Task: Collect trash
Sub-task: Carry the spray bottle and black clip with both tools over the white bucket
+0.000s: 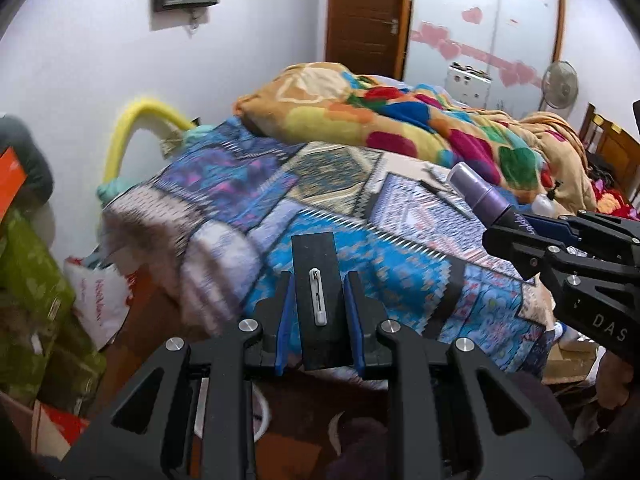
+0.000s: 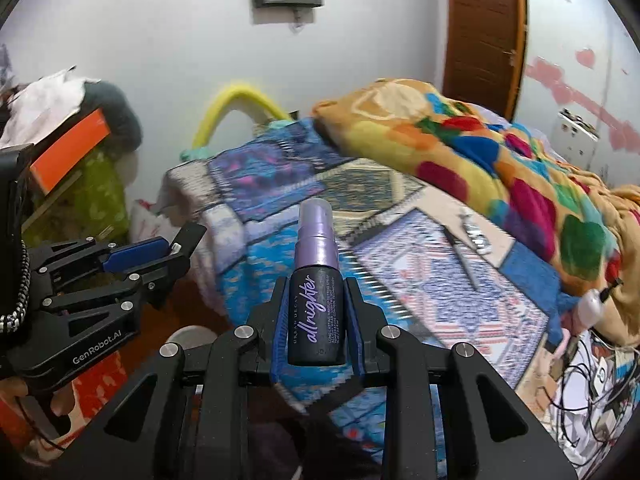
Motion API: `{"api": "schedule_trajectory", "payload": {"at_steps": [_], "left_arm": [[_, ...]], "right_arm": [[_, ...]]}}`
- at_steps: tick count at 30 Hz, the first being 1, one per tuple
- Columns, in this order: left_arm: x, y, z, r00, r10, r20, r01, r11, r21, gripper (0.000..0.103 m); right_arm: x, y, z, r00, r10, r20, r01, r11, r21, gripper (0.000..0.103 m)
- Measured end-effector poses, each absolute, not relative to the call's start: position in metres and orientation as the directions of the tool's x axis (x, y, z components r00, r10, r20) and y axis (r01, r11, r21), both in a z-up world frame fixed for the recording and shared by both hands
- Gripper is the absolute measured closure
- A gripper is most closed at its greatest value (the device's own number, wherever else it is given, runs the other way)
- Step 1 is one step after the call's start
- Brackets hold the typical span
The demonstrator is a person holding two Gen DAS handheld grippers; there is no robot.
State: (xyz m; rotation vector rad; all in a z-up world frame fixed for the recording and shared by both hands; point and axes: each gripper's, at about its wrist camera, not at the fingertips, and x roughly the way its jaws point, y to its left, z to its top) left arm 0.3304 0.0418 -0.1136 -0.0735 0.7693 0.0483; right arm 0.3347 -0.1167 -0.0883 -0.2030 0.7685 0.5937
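Note:
My left gripper (image 1: 318,280) is shut on a flat black block (image 1: 314,256) with a small white clip-like piece (image 1: 319,298) on its face, held up over the edge of the bed. My right gripper (image 2: 316,280) is shut on a small purple and black spray bottle (image 2: 315,280) marked "all nighter", standing upright between the blue pads. In the left wrist view the right gripper (image 1: 516,220) shows at the right edge with the bottle (image 1: 478,192) sticking out. In the right wrist view the left gripper (image 2: 180,248) appears at the left, level with mine.
A bed with a patterned blue cover (image 1: 360,240) fills the middle, a colourful blanket (image 1: 400,120) heaped at its far side. A pen (image 2: 460,258) and a small metal item (image 2: 476,236) lie on the cover. Boxes and bags (image 1: 40,280) crowd the left; cables (image 2: 592,384) lie at right.

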Motion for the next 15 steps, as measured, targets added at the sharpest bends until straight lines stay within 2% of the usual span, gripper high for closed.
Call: {"api": "schedule_trajectory", "payload": {"at_steps": [8, 15], "left_arm": [[0.286, 0.099, -0.142, 0.674, 0.093, -0.733, -0.168, 0.985, -0.029, 0.079], [0.258, 0.152, -0.178, 0.624, 0.107, -0.774, -0.252, 0.965, -0.07, 0.079]], "right_arm": [[0.309, -0.055, -0.104, 0.487, 0.478, -0.731, -0.652, 0.756, 0.06, 0.08], [0.29, 0.003, -0.131, 0.396, 0.501, -0.77, -0.708, 0.7, 0.092, 0.08]]}}
